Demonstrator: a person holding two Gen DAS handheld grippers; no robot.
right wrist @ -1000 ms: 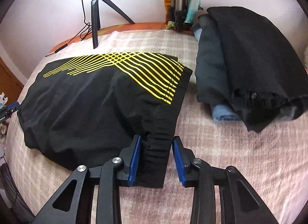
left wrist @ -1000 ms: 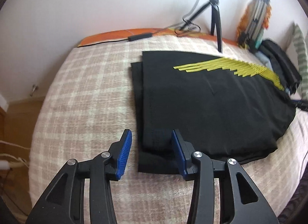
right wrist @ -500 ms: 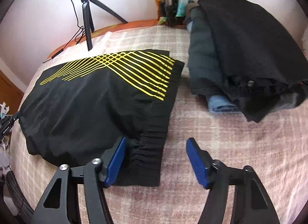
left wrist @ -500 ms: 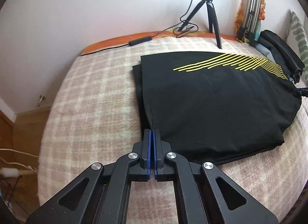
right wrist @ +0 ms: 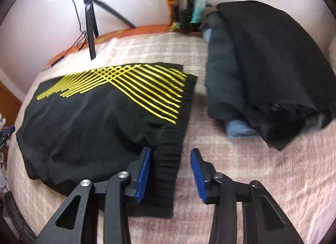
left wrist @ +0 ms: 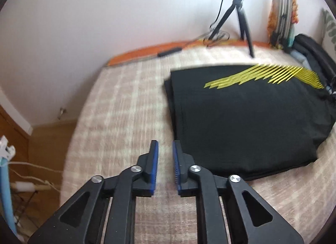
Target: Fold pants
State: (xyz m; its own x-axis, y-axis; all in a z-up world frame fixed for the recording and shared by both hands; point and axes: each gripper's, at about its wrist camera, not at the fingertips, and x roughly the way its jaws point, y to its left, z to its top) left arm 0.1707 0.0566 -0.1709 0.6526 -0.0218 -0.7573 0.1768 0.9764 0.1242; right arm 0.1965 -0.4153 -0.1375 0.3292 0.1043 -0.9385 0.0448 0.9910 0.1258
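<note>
Right now your left tongs (left wrist: 164,166) sit slightly parted, gripping nothing, beside the folded black pants with yellow stripes (left wrist: 241,118). Your right tongs (right wrist: 171,172) are spread wide over the waistband on the plaid bed (right wrist: 241,160).

Right tongs (right wrist: 170,172), jaws apart, straddle the waistband of black pants (right wrist: 100,122) on the bed (right wrist: 262,172); contact apparently none.

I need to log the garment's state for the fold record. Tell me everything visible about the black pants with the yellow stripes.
The black pants lie folded flat on the checked bedspread, matte soft fabric, crossing yellow stripes near the far edge. The gathered elastic waistband lies between the open right tool's pads, ungripped. The left tool hangs beside the other end.
</note>
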